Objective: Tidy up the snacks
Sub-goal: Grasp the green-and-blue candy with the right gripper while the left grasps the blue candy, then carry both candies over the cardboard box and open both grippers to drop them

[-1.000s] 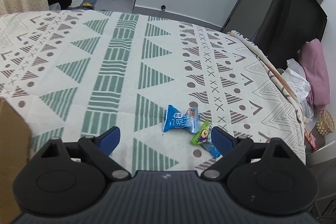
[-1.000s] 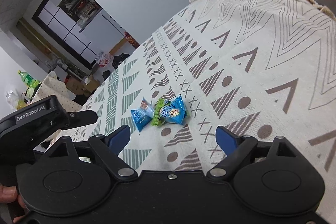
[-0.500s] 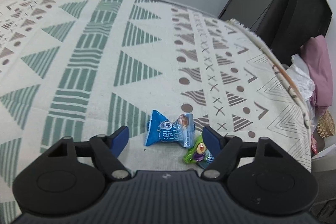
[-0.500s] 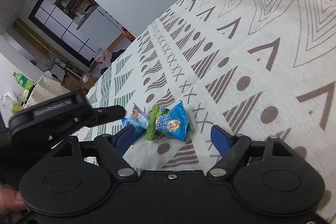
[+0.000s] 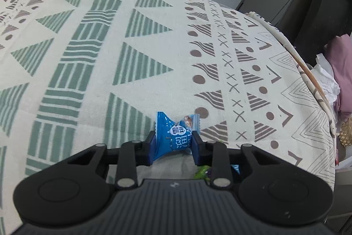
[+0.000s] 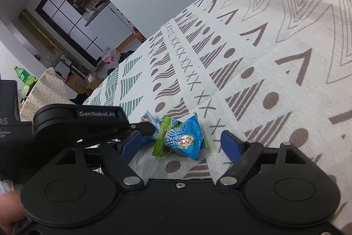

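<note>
My left gripper (image 5: 172,144) has just been closing and now pinches the blue candy (image 5: 173,136) to lift it, while my right gripper (image 6: 181,144) waits with its jaws apart around the other blue candy (image 6: 187,139).

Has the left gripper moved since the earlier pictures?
Yes. The left gripper came forward over the tablecloth and closed its jaws on the blue candy.

Blue twist-wrapped candy (image 5: 173,138) pinched at its middle between blue pads, ends flared, on the patterned cloth, second blue candy (image 6: 187,139) lying flat just beside it, green-wrapped snack (image 6: 161,137) tucked against it
</note>
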{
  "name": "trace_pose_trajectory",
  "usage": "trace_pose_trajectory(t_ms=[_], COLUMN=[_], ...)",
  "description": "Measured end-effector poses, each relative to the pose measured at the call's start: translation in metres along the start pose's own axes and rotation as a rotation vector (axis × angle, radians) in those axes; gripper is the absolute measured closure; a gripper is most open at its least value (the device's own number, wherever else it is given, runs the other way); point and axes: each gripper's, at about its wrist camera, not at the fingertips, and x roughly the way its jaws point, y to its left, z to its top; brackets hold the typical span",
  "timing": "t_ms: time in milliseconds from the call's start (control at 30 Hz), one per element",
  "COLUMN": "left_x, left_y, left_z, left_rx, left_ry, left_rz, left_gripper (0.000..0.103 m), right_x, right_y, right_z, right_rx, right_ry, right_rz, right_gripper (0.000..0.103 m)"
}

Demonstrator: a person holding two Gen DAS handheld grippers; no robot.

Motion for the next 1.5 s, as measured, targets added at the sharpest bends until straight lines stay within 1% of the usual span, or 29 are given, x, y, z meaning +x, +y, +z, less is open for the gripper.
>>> trace_pose_trajectory(t_ms=[367, 400, 467, 533, 567, 633, 700, 767, 900, 1033, 1100, 1167, 1400, 1500], left_x=[-0.032, -0.036, -0.046, -0.057, -0.063, -0.073, -0.083, -0.094, -0.116, -0.136, -0.147, -0.158, -0.199, -0.216], left_y=[0.029, 0.033, 0.039, 0.043, 0.045, 0.050, 0.055, 0.059, 0.061, 0.063, 0.063, 0.065, 0.067, 0.072], left_z=[-0.006, -0.007, -0.011, -0.014, -0.015, -0.016, -0.018, -0.021, -0.026, -0.030, -0.031, -0.034, -0.046, -0.053], left_rx=[-0.045, -0.051, -0.055, -0.033, -0.021, -0.017, -0.027, -0.036, -0.036, -0.043, -0.037, -0.040, -0.032, -0.033], left_ry=[-0.014, -0.015, -0.021, -0.033, -0.041, -0.055, -0.067, -0.079, -0.096, -0.118, -0.137, -0.149, -0.196, -0.214], left_rz=[0.041, 0.044, 0.047, 0.047, 0.047, 0.044, 0.042, 0.037, 0.011, 0.005, -0.003, -0.017, -0.053, -0.051], left_gripper=[0.072, 0.072, 0.072, 0.072, 0.072, 0.072, 0.072, 0.072, 0.072, 0.072, 0.072, 0.072, 0.072, 0.072], right_x=[0.013, 0.014, 0.015, 0.016, 0.015, 0.009, 0.002, -0.005, -0.025, -0.047, -0.057, -0.070, -0.113, -0.127], right_y=[0.012, 0.013, 0.016, 0.017, 0.017, 0.017, 0.018, 0.019, 0.024, 0.037, 0.040, 0.048, 0.080, 0.093], right_z=[0.001, 0.001, 0.000, 0.000, -0.001, -0.003, -0.007, -0.012, -0.020, -0.022, -0.023, -0.027, -0.025, -0.025], right_rx=[-0.064, -0.073, -0.099, -0.122, -0.129, -0.129, -0.132, -0.144, -0.164, -0.180, -0.152, -0.156, -0.162, -0.174], right_ry=[-0.016, -0.017, -0.017, 0.002, 0.015, 0.034, 0.046, 0.053, 0.053, 0.050, 0.061, 0.068, 0.020, 0.000], right_rz=[-0.029, -0.034, -0.053, -0.074, -0.076, -0.063, -0.057, -0.070, -0.082, -0.058, -0.033, -0.042, -0.006, 0.006], right_gripper=[0.024, 0.027, 0.041, 0.063, 0.064, 0.069, 0.070, 0.071, 0.071, 0.071, 0.071, 0.071, 0.071, 0.071])
